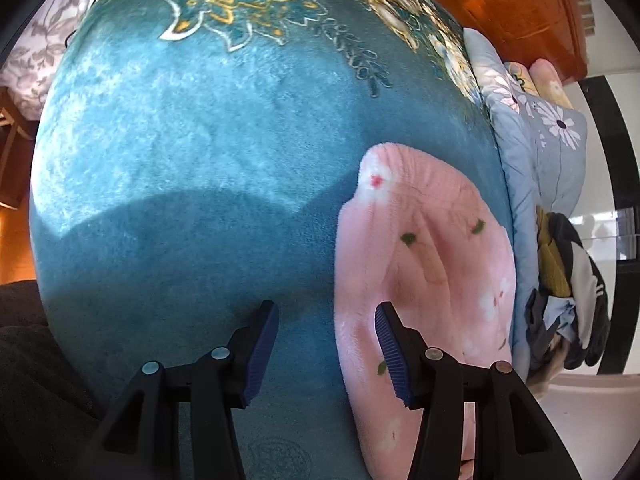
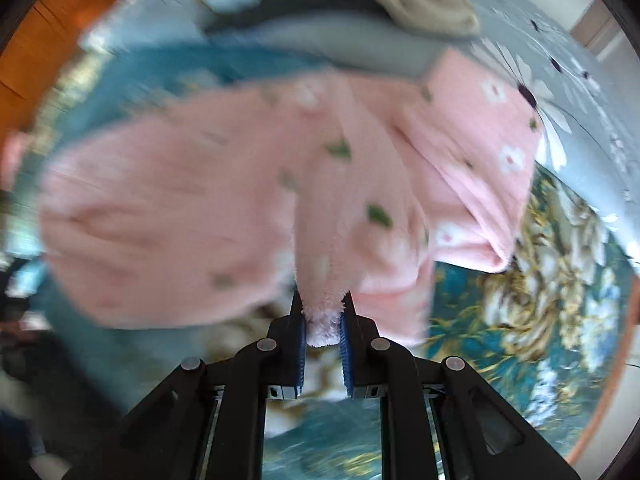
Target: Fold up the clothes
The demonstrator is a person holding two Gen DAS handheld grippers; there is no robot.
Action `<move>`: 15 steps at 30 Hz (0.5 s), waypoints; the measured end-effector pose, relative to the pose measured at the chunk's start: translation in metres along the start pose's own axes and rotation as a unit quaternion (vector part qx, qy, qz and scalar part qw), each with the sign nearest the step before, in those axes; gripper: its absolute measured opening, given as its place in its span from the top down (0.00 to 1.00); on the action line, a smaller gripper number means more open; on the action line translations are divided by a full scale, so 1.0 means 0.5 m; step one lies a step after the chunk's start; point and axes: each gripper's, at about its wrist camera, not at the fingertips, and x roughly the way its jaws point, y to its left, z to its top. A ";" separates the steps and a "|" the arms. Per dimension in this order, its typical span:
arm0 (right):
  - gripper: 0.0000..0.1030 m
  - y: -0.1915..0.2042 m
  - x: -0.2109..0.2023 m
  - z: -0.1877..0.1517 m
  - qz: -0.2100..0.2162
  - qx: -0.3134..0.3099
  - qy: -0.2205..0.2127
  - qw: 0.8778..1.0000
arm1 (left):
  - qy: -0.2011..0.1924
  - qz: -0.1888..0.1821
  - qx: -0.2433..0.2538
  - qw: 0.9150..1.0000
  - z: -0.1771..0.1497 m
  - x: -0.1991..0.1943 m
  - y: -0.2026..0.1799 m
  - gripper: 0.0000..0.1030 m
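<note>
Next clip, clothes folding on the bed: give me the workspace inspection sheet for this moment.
Surface: teal blanket with gold flower print, sunlit in patches.
Job's things: pink fleece garment with small flowers, lying on the blanket.
Clutter: blue daisy quilt alongside; heap of dark and mustard clothes.
Grippers: left tongs open, holding nothing, beside the garment; right tongs shut on a fold of the garment.
Cables: nothing seen.
Surroundings: orange wooden headboard; right view motion-blurred.
</note>
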 end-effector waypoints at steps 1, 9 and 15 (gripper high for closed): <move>0.86 0.015 -0.043 0.001 0.031 -0.001 -0.012 0.999 | -0.002 -0.002 -0.005 1.000 0.003 -0.004 0.004 0.47; 0.86 -0.025 -0.252 -0.013 0.185 0.029 -0.101 0.977 | -0.019 -0.036 -0.053 0.998 0.030 -0.032 0.048 0.44; 0.86 -0.244 -0.240 -0.086 0.052 0.118 -0.044 0.991 | -0.021 -0.049 -0.058 0.997 0.024 -0.053 0.068 0.43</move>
